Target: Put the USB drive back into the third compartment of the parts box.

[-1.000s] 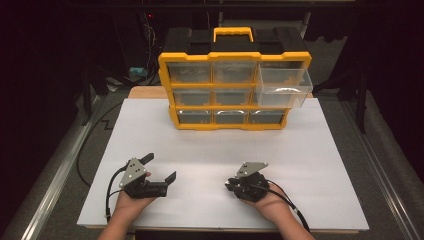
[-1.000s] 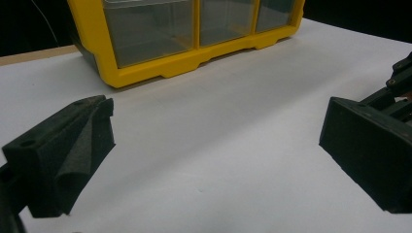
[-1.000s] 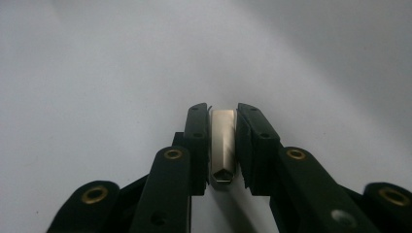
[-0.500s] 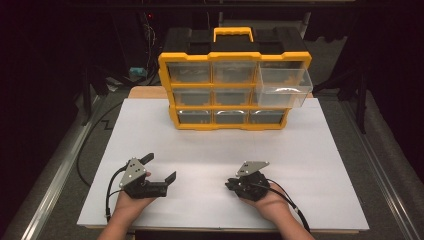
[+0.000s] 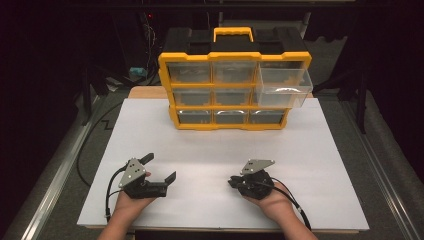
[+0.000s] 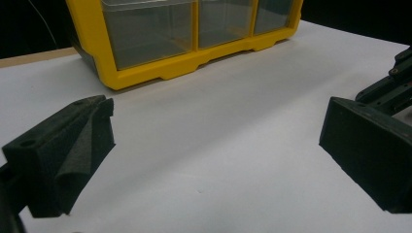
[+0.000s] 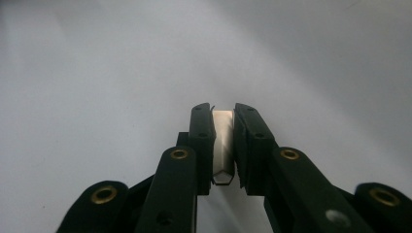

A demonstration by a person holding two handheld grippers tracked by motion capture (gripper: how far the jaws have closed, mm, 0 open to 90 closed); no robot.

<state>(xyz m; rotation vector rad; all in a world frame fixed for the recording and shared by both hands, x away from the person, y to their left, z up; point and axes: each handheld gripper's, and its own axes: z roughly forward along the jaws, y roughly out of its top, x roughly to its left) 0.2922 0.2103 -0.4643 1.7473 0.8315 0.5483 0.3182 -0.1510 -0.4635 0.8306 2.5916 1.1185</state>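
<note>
Jaws of the right gripper point(image 7: 224, 119) pinch a small white block point(image 7: 223, 145); left gripper point(image 5: 160, 170) gapes wide, yellow drawer organizer point(image 5: 234, 80) at upper centre.

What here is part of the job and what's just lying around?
In the job: right gripper, shut on a small white piece; yellow organizer with its open drawer; left gripper, open.
Lying about: white board, cables.

A lab or workshop test bench: a white-topped desk point(image 5: 310, 150) ringed by black curtains, cables point(image 5: 90, 145) trailing across grey floor, and a yellow parts cabinet point(image 5: 232, 80) with clear drawers under a fixed overhead camera.
</note>
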